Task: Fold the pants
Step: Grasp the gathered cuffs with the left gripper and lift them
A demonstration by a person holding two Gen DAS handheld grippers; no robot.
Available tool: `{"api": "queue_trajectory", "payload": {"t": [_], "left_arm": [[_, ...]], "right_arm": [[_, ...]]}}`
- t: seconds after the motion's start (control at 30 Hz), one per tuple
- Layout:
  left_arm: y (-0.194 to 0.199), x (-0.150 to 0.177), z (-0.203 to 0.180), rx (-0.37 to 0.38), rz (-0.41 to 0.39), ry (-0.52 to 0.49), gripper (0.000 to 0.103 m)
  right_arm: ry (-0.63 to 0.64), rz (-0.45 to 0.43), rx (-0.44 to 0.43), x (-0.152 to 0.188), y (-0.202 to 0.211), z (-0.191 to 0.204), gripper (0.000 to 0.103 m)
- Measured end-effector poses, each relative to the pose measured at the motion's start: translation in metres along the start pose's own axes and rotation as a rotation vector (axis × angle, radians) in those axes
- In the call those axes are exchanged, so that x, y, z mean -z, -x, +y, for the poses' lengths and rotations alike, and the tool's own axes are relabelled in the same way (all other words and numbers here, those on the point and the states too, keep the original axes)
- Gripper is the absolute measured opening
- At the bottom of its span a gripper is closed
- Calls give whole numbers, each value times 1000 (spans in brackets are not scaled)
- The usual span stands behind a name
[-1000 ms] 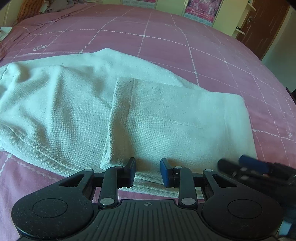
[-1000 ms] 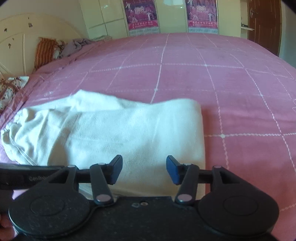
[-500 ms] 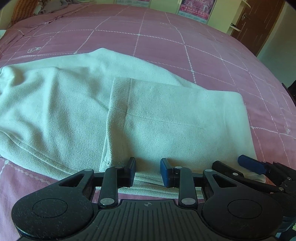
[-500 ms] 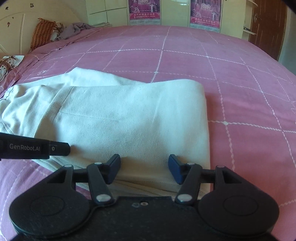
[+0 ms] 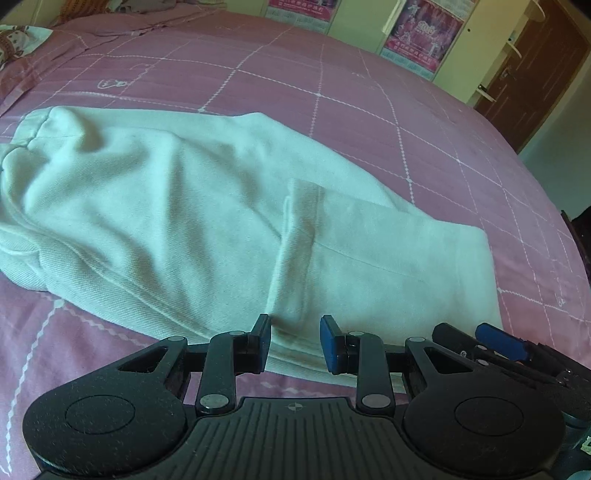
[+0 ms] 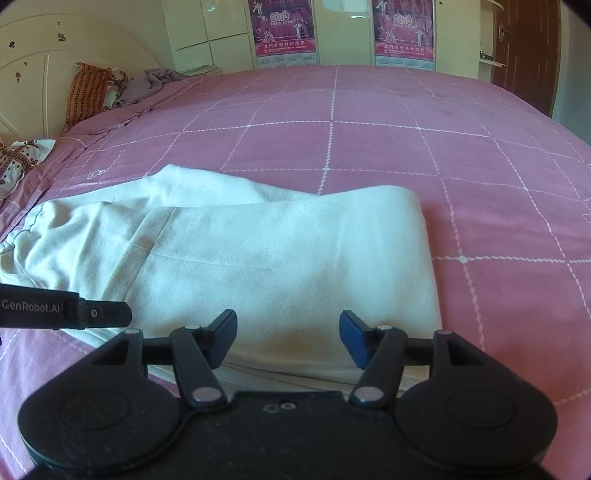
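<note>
Both grippers, left gripper (image 5: 294, 341) and right gripper (image 6: 288, 336), apart, empty, white pants (image 5: 192, 236) folded over, lying flat

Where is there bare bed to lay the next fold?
Bare bedspread lies right of the pants, past their folded edge, and beyond them toward the posters. Crowded: near edge, where the open left gripper and right gripper sit.

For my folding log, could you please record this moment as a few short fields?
garment: white cotton pants, leg end folded back over the middle
surface: pink checked bedspread
left gripper: open, holding nothing, at the near edge of the pants
right gripper: open, holding nothing, at the near edge by the fold
background: orange striped pillow at the headboard
</note>
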State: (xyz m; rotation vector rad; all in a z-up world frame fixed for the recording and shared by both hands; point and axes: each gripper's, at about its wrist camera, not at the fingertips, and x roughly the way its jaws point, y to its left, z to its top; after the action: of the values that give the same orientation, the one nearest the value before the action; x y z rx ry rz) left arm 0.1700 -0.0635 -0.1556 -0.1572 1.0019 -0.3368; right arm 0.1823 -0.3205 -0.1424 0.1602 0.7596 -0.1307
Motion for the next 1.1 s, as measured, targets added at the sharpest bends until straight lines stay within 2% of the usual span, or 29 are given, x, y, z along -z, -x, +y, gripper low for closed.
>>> {"api": "queue_trajectory", "payload": {"t": [0.07, 0.13, 0.2, 0.43, 0.73, 0.8, 0.87, 0.9, 0.97, 1.1], "left_arm": [[0, -1, 15, -16, 6, 38, 30], [3, -2, 33, -22, 8, 89, 30], [10, -3, 50, -32, -7, 121, 30], [26, -9, 116, -89, -31, 272, 30], [27, -13, 185, -85, -41, 506, 30], [27, -13, 199, -85, -55, 557, 35], [27, -13, 211, -103, -71, 597, 61], [28, -13, 216, -112, -86, 611, 66], [27, -14, 227, -114, -106, 634, 69], [15, -18, 246, -62, -106, 690, 69]], "right_arm": [[17, 11, -3, 1, -5, 6, 62], [55, 100, -9, 6, -21, 14, 65], [67, 85, -5, 5, -18, 19, 65], [42, 35, -90, 0, -7, 41, 66], [79, 67, -145, -4, -20, 76, 67], [82, 79, -142, -1, -22, 77, 67], [83, 86, -139, 2, -23, 76, 67], [86, 87, -138, 2, -24, 76, 68], [93, 90, -137, 3, -26, 77, 69], [111, 90, -132, 5, -28, 80, 74]]}}
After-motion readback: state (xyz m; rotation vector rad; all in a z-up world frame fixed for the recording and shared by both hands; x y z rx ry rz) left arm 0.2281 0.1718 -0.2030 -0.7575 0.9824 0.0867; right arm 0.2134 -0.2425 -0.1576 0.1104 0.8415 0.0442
